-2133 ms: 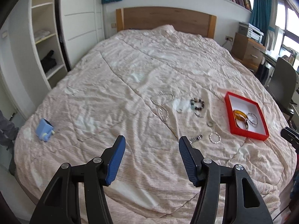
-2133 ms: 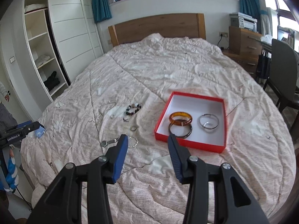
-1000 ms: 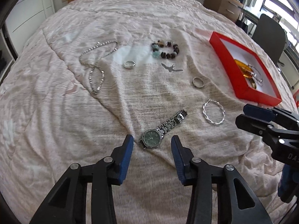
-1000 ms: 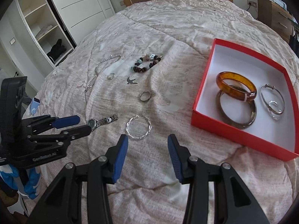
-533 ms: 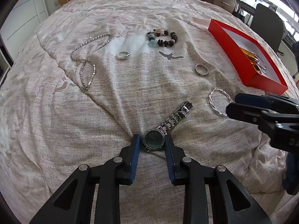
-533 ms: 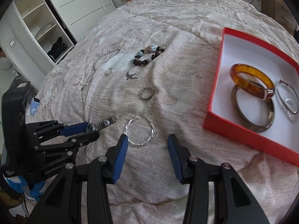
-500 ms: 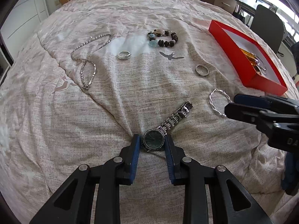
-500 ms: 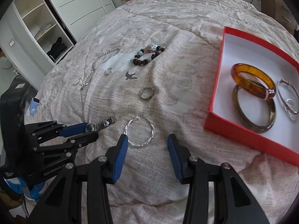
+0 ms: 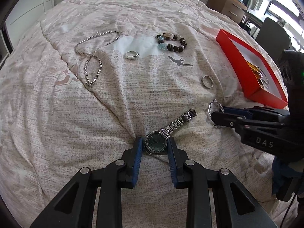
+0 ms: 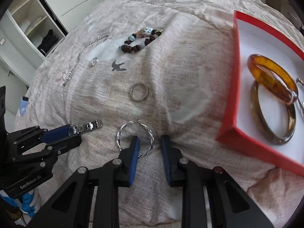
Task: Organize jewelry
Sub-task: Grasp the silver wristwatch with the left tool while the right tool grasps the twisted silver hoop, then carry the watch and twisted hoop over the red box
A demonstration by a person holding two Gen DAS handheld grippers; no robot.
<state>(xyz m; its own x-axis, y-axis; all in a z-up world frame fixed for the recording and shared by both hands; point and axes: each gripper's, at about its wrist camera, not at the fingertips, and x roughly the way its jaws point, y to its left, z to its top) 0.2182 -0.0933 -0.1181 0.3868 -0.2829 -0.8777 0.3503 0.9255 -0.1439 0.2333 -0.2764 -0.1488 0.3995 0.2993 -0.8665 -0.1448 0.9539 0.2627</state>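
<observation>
Watch (image 9: 157,143) between left gripper (image 9: 154,145) pads

Silver watch (image 9: 158,141), dark round dial face-up, lies flat on the bedspread with its metal band (image 9: 180,120) stretched up-right; twisted silver hoop bracelet (image 10: 135,138) flat just right of it. Plain ring (image 10: 139,94), second ring (image 9: 132,55), bead bracelet (image 9: 172,41) and silver chain (image 9: 93,57) lie spread apart beyond. Red box (image 10: 235,87) at right, open, white inside, holds amber bangle (image 10: 271,76) leaning on grey-gold bangle (image 10: 273,114).
</observation>
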